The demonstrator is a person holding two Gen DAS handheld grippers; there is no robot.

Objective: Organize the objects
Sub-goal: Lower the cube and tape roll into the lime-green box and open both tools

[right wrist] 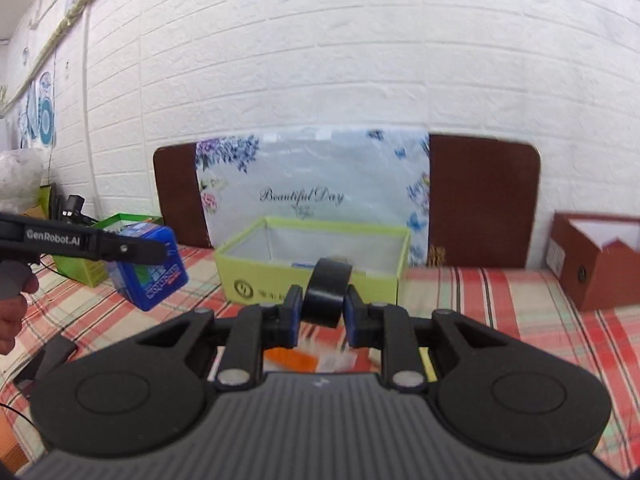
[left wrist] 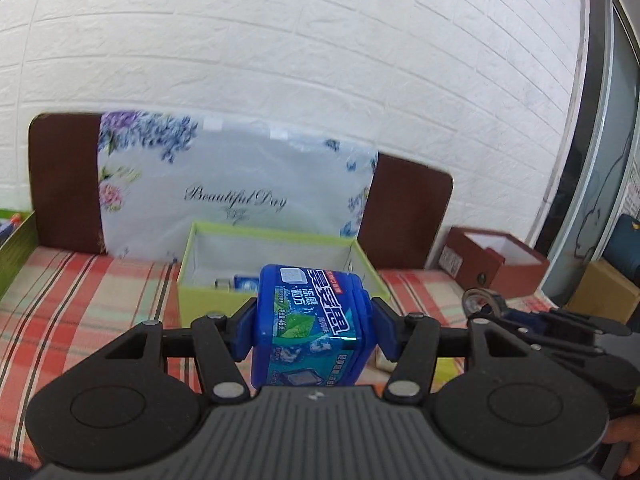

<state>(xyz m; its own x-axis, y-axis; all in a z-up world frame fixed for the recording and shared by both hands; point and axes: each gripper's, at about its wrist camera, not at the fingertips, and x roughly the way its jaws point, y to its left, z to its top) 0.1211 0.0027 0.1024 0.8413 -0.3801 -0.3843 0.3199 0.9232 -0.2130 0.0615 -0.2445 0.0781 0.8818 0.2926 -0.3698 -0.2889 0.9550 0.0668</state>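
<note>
In the left wrist view, the left gripper (left wrist: 316,326) is holding a blue container (left wrist: 310,324) at lower centre of the frame, its jaws closed onto the container's two sides. The container is hanging in the air in front of a light green box (left wrist: 208,280), which is sitting open on the plaid-covered surface (left wrist: 80,292). Small items are lying inside the box, too blurred to name. At far right of this view, a red-brown box (left wrist: 496,268) is standing open.

In the right wrist view, the blue container (right wrist: 150,266) is showing at left of the frame, clamped in the left gripper (right wrist: 154,256) and tilted. At centre, the right gripper (right wrist: 320,312) is pinching a black roll of tape (right wrist: 326,296), jaws closed narrowly on its flat sides, just in front of the green box (right wrist: 312,280).

Judging from this, both items are probably heading for the green box. The glossy container is looking liable to twist or slide out if the grip is loosening. The tape, held on edge, may roll off the surface if released short of the box. Both grippers reaching the one opening together may collide, or nudge the light box away.
</note>
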